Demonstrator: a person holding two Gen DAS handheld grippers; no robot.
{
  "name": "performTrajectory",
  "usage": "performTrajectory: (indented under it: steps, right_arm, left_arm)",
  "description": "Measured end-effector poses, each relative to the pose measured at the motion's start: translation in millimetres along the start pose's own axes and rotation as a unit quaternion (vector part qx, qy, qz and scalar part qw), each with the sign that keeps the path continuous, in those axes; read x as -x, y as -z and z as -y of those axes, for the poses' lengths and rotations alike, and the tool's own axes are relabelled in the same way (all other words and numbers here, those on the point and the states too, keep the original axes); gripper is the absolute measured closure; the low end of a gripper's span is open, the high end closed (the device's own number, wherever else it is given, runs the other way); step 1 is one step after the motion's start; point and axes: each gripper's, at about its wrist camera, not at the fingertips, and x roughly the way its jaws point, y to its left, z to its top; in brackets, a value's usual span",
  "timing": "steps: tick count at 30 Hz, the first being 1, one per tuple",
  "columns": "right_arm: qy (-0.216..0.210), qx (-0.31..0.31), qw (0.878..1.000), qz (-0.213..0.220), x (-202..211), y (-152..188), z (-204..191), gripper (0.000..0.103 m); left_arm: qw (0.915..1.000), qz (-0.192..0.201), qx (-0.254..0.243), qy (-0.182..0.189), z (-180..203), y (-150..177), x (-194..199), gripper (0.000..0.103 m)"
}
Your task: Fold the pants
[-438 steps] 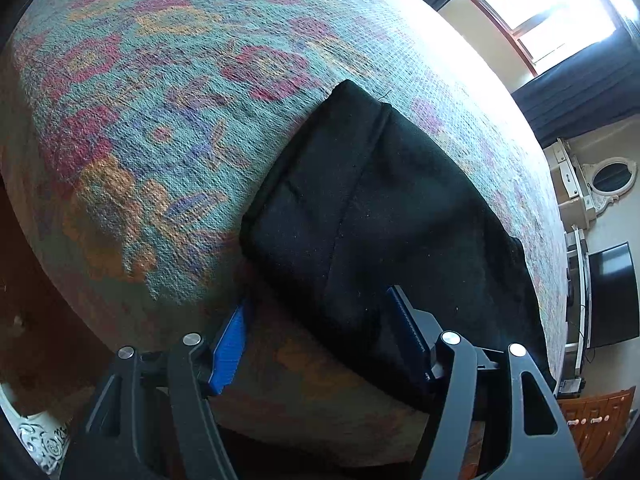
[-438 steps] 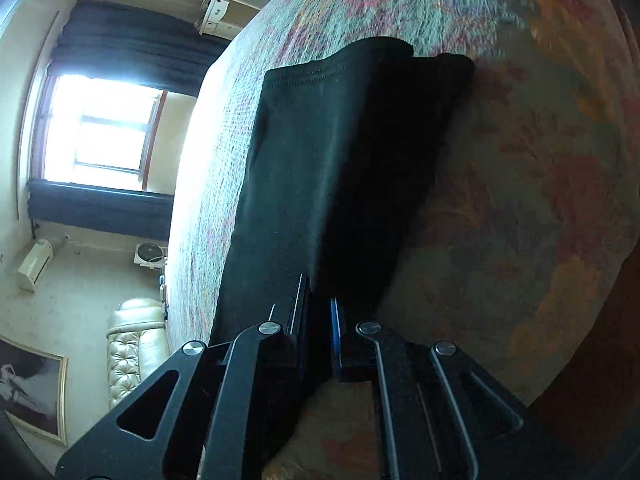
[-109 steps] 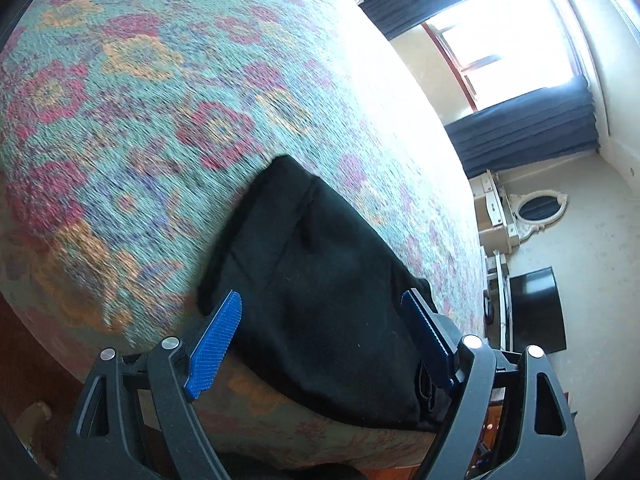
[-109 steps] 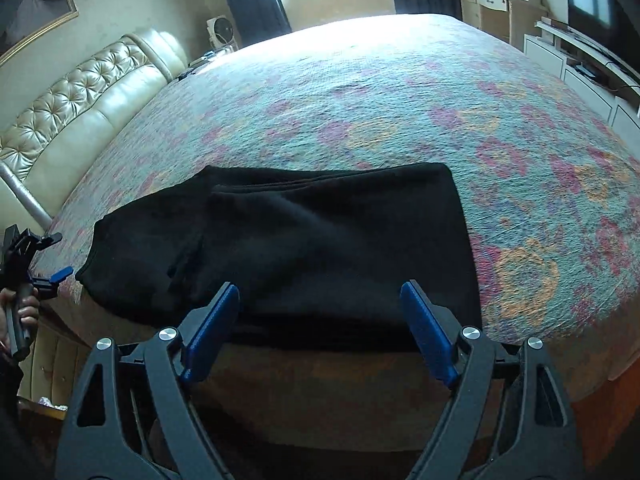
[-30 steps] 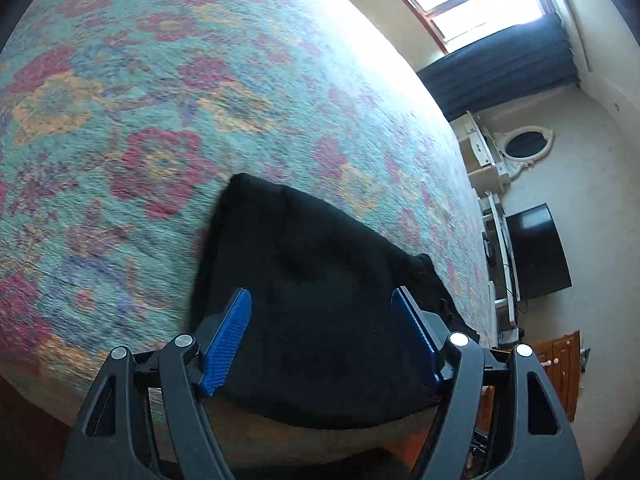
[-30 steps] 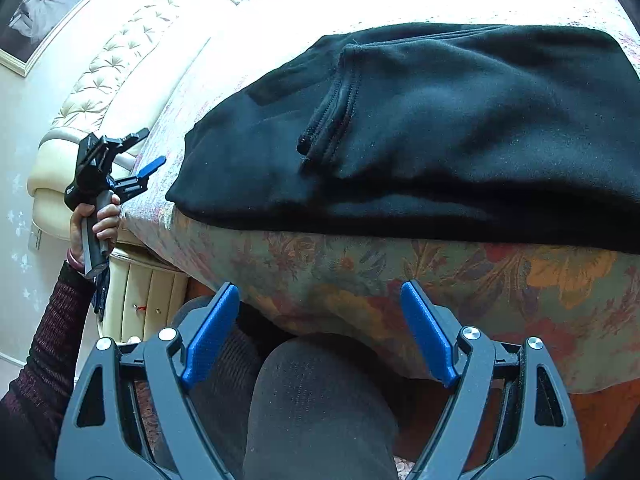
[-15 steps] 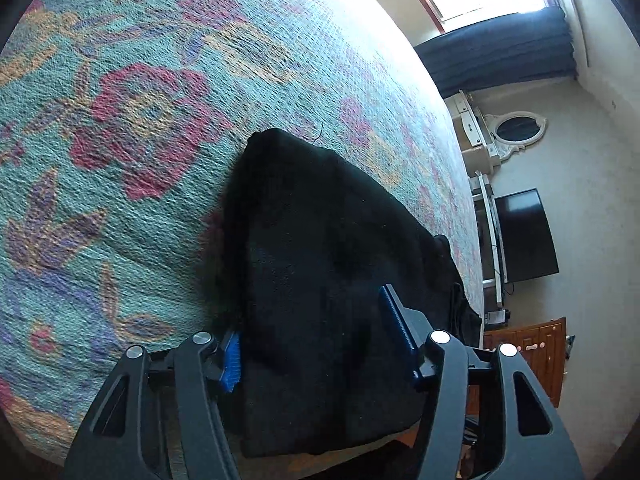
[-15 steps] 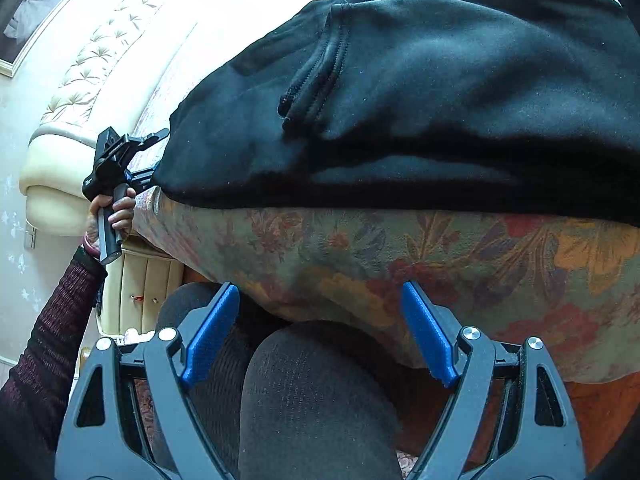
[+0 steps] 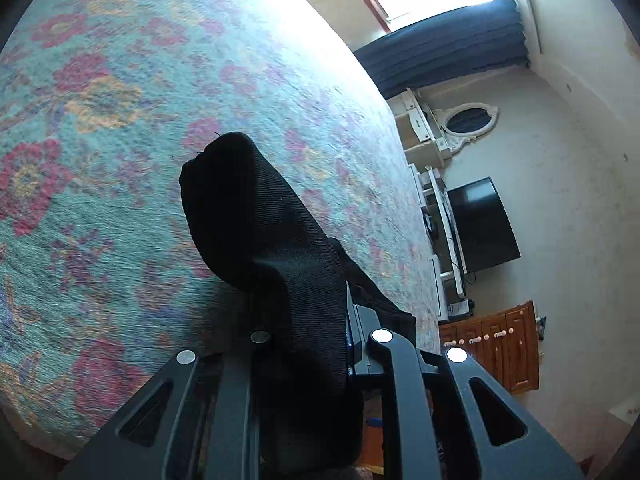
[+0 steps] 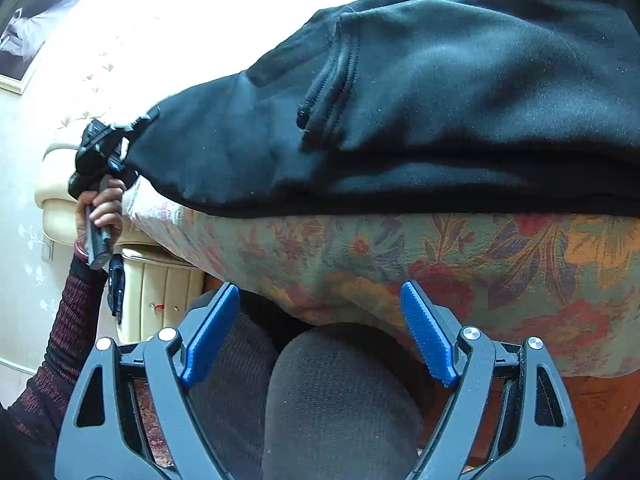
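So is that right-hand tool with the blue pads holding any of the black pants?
No, the right gripper has its blue fingers spread wide with nothing between them, below the bed's edge, while the pants lie above on the bedspread.

Pants [image 10: 460,92] on bed [image 10: 400,256] edge

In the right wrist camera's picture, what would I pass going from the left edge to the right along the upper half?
Framed picture on the wall → hand holding the left gripper, shut on the cloth → black pants stretching on to the right edge, lying on the flowered bedspread.
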Motion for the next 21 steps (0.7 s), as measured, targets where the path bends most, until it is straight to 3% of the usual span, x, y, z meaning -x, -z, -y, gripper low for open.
performTrajectory:
  steps: [5, 9, 12, 17, 21]
  right_arm:
    - [-0.014, 0.013, 1.0, 0.025, 16, -3, -11, 0.02]
    - [-0.025, 0.018, 0.998, 0.055, 33, -2, -17, 0.02]
    - [-0.035, 0.015, 0.997, 0.072, 45, -4, -16, 0.02]
    - [-0.042, -0.004, 0.996, 0.082, 58, -7, -5, 0.02]
    - [-0.049, -0.039, 0.995, 0.072, 57, -9, 10, 0.02]
  left_arm:
    - [0.9953, -0.04, -0.087, 0.015, 97, 10, -46, 0.087]
    - [0.9881, -0.079, -0.132, 0.003, 151, 31, -112, 0.087]
    - [0.9819, -0.114, -0.151, -0.01, 166, 51, -161, 0.087]
    - [0.9713, -0.169, -0.146, -0.083, 161, 79, -238, 0.082]
    - [0.9688, -0.194, -0.11, -0.107, 159, 93, -271, 0.062]
